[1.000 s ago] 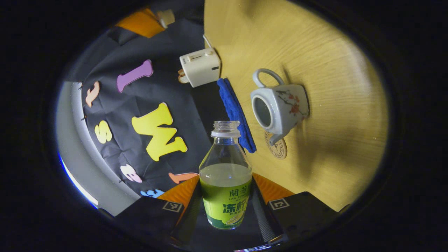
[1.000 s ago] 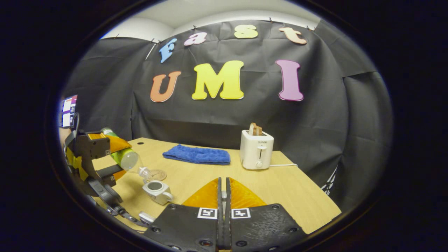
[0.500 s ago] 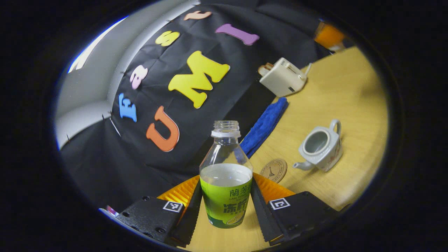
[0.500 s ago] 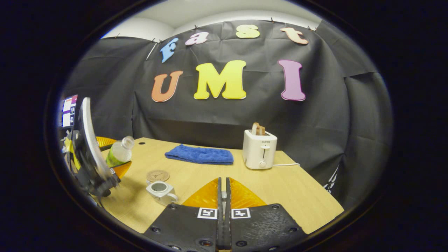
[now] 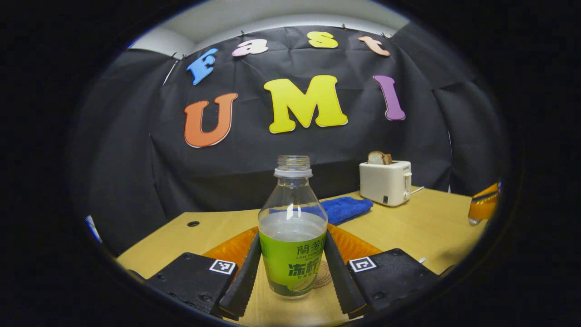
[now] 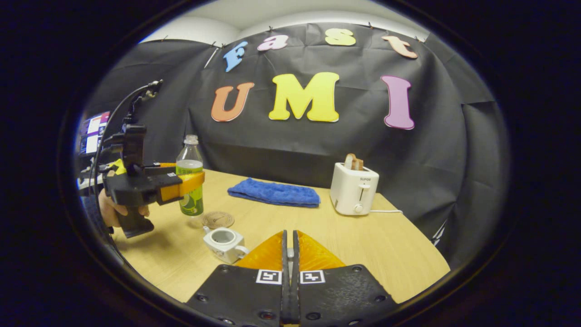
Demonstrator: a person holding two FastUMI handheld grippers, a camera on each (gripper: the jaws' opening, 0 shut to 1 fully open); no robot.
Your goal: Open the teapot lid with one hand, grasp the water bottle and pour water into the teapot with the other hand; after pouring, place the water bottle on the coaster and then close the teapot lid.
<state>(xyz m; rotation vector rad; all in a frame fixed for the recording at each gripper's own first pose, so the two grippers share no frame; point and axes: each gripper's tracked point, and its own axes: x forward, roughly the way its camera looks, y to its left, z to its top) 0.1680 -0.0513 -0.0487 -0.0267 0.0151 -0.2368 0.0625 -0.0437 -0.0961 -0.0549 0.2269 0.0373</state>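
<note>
My left gripper is shut on the green-labelled water bottle, which stands upright, uncapped and partly full. In the right gripper view the left gripper holds the bottle just left of the round coaster; I cannot tell whether the bottle touches the table. The white teapot sits lidless in front of the coaster. My right gripper is closed, raised above the table to the teapot's right. At the left gripper view's right edge the right gripper shows a small pale lid in its fingers.
A white toaster with bread stands at the back right of the wooden table. A folded blue cloth lies behind the coaster. A hand holds the left gripper's grip at the table's left edge.
The bottle has swung from tilted over the teapot back to upright and moved left, coming down beside the coaster. The right gripper has stayed shut and lifted slightly.
</note>
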